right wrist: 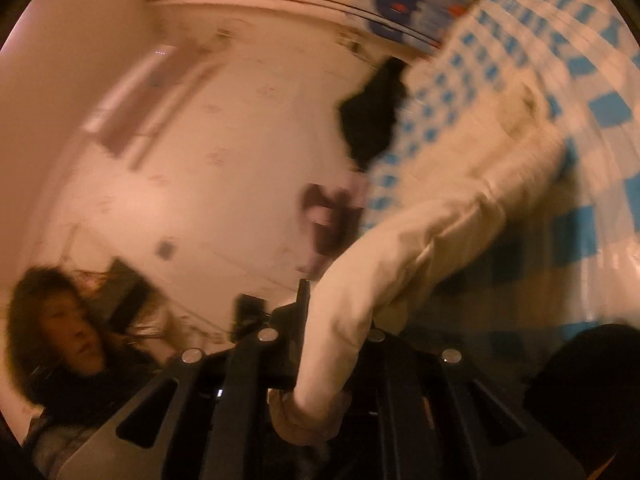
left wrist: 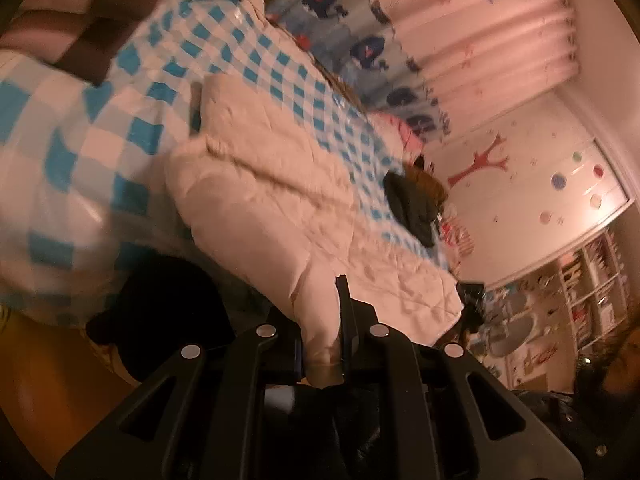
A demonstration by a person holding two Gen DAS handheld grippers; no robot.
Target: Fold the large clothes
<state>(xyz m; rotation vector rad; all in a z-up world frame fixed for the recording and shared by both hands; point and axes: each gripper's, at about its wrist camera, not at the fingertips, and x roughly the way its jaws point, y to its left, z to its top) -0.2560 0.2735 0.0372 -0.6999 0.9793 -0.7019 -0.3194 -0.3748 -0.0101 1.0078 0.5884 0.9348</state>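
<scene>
A large cream padded garment (left wrist: 260, 184) lies spread on a bed with a blue and white checked cover (left wrist: 132, 92). My left gripper (left wrist: 324, 320) is shut on a bunched edge of the cream garment, which rises from the bed into the jaws. In the right wrist view the same cream garment (right wrist: 440, 224) stretches from the bed to my right gripper (right wrist: 336, 320), which is shut on a rolled end of it. That view is tilted and blurred.
A dark garment (left wrist: 412, 208) lies on the bed's far part and also shows in the right view (right wrist: 372, 116). Another black item (left wrist: 160, 312) sits near the left gripper. A person's face (right wrist: 68, 328) is at lower left. Shelves (left wrist: 592, 288) and curtains (left wrist: 480, 28) stand behind.
</scene>
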